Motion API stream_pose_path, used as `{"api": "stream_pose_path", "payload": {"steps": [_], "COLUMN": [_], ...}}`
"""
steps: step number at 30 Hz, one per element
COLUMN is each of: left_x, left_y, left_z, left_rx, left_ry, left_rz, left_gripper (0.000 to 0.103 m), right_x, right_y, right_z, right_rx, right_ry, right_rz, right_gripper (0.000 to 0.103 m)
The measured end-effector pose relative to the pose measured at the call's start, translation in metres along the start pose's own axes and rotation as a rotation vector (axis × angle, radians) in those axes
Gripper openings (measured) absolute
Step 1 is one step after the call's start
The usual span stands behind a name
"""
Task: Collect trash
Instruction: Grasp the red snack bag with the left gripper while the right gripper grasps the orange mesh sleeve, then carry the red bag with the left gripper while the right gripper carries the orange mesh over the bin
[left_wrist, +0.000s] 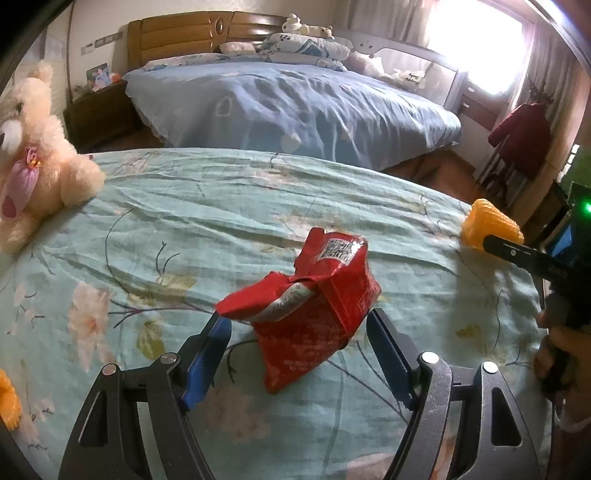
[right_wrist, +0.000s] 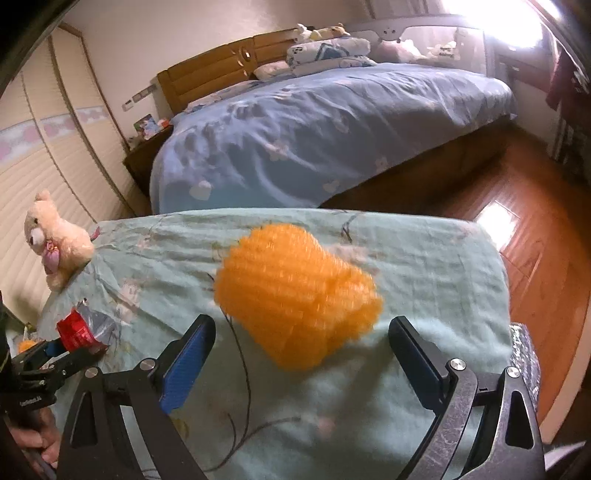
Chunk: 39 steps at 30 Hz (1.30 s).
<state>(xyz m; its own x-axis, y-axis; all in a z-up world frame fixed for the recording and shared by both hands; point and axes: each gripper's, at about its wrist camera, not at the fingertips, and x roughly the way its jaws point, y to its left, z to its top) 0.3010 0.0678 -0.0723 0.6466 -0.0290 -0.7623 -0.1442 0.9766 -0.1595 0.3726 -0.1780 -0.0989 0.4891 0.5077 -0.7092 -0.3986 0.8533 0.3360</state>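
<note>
My left gripper (left_wrist: 299, 325) stands open around the crumpled red wrapper (left_wrist: 314, 306) on the green floral sheet (left_wrist: 184, 206) — fingers not touching it. My right gripper (right_wrist: 301, 332), released, flanks the orange foam net (right_wrist: 295, 295) near the sheet's right edge.

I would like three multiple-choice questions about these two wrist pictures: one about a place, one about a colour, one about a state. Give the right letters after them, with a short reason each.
1. Where does the teddy bear sit on the floral cover?
A. at its left edge
B. beside the orange foam net
C. between the left gripper's fingers

2. What colour is the crumpled wrapper?
A. green
B. red
C. white

3. How stands the right gripper?
A. shut on the foam net
B. open, with the orange foam net ahead between its fingers
C. shut on nothing

Answers: 1 A, the bear is far left in both views. 2 B, red foil with a code label. 3 B, both fingers stand wide apart.
</note>
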Motion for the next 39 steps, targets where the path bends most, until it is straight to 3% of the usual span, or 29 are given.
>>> {"api": "stream_pose_path", "payload": {"steps": [3,5,8,13,16,39], "left_x": [0.001,0.003,0.004,0.004,0.003,-0.041], "left_y": [-0.002,-0.004,-0.005,-0.004,-0.003,-0.044], "left_z": [-0.001,-0.002,-0.004,-0.005,-0.006,-0.048], "left_rx": [0.011,0.017,0.025,0.019,0.017,0.108], "left_ry": [-0.009,-0.007,-0.008,0.002,0.002,0.003], "left_rz": [-0.005,-0.008,-0.014,-0.026,-0.037,-0.149], "left_gripper": [0.074,0.074,0.071,0.064,0.054,0.049], "right_x": [0.001,0.002,0.004,-0.001,-0.007,-0.087], "right_y": [0.001,0.003,0.005,0.010,0.016,0.053], "right_z": [0.000,-0.001,-0.002,-0.007,-0.013,-0.101], "right_rx": [-0.013,-0.019,-0.018,-0.025,-0.030,0.118], "right_ry": [-0.007,-0.007,0.004,0.008,0.006,-0.047], "right_rz": [0.004,0.001,-0.001,-0.003,-0.007,0.039], "right_gripper": [0.093,0.075,0.060,0.042,0.034,0.029]}}
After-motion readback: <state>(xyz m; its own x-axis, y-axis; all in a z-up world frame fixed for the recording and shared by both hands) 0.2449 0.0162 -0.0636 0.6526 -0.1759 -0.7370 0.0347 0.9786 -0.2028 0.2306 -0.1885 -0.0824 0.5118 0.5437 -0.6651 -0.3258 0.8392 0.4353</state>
